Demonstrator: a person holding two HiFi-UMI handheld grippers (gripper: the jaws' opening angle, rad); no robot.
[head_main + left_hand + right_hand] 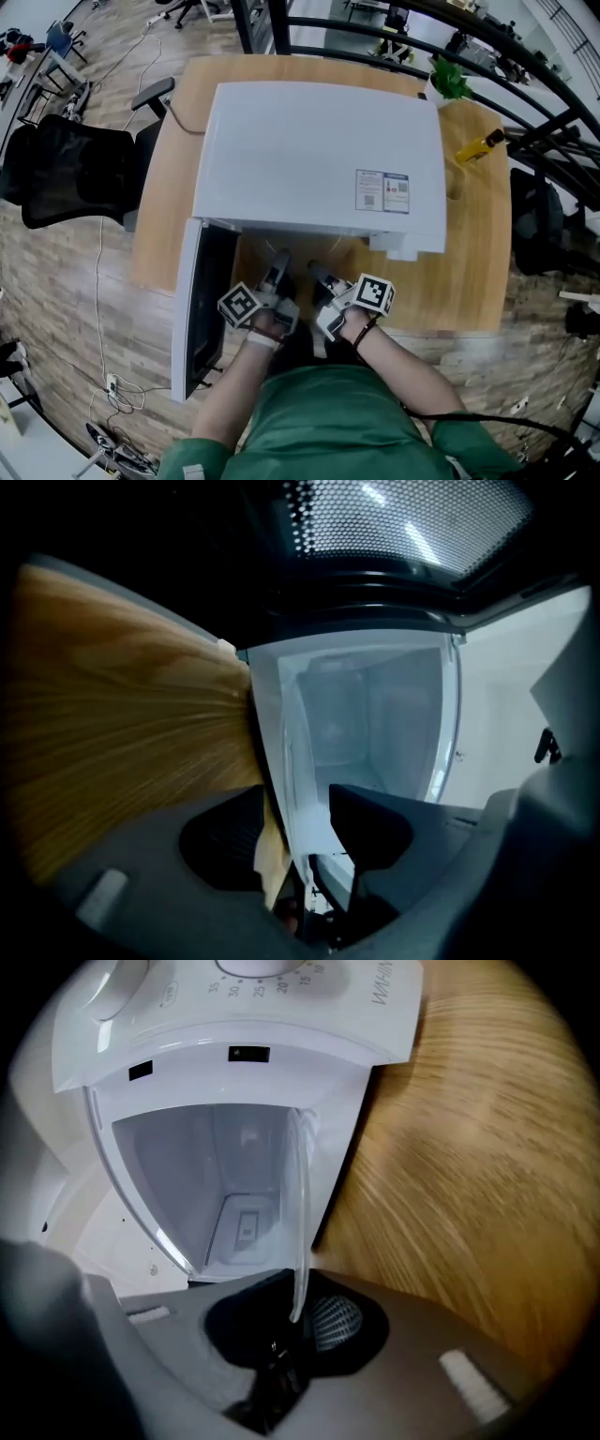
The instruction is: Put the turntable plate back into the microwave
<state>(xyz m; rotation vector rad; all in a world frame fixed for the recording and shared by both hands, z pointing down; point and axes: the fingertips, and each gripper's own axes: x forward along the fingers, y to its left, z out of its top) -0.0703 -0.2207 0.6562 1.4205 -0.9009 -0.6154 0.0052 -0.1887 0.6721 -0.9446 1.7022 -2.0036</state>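
A white microwave (319, 159) sits on a wooden table (473, 272) in the middle of the head view, its door (192, 309) swung open toward the lower left of the frame. A person in a green top stands at the lower edge, with both grippers reaching side by side toward the front of the microwave. In the right gripper view the right gripper (300, 1321) has its jaws drawn nearly together on the rim of the clear glass turntable plate (300, 1213). The plate rises from the jaws as a thin pale strip in front of the open cavity, below the control dials at the top of the frame. In the left gripper view the left gripper (295, 832) has its jaws standing wide apart. The plate's rim passes through the gap between them and neither pad presses on it, with the cavity showing behind. From the head view the plate itself is hard to make out. A black office chair (66, 169) stands at the left and a yellow object (481, 145) lies on the table at the upper right
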